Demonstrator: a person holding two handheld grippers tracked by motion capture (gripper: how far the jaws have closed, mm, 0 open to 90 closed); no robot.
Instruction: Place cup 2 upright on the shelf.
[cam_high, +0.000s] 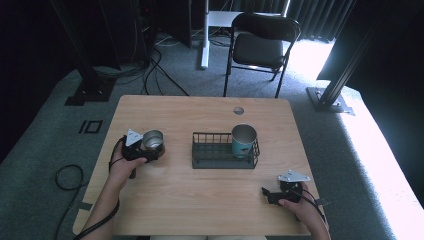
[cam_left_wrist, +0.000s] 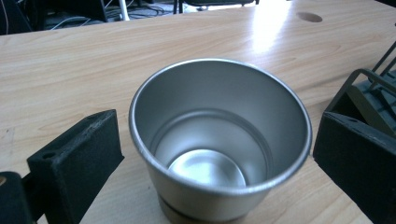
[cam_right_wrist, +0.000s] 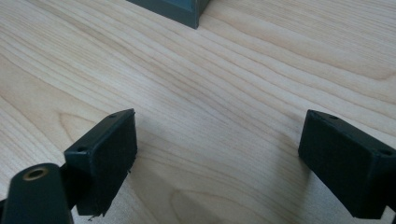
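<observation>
Steel cup (cam_left_wrist: 219, 140) between left gripper (cam_left_wrist: 219, 154) jaws, ungripped up close.

Right hand-held gripper (cam_right_wrist: 219, 158) — jaws spread wide over bare wooden table (cam_right_wrist: 243, 93) — rack corner (cam_right_wrist: 175, 9) ahead.

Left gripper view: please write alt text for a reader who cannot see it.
An empty steel cup stands on a wooden table between the open black tongs of the left gripper, neither visibly touching it. The corner of a dark wire rack shows at the right.

bright daylight upper right | table (cam_left_wrist: 271, 32) glare | jaws blurred
</observation>
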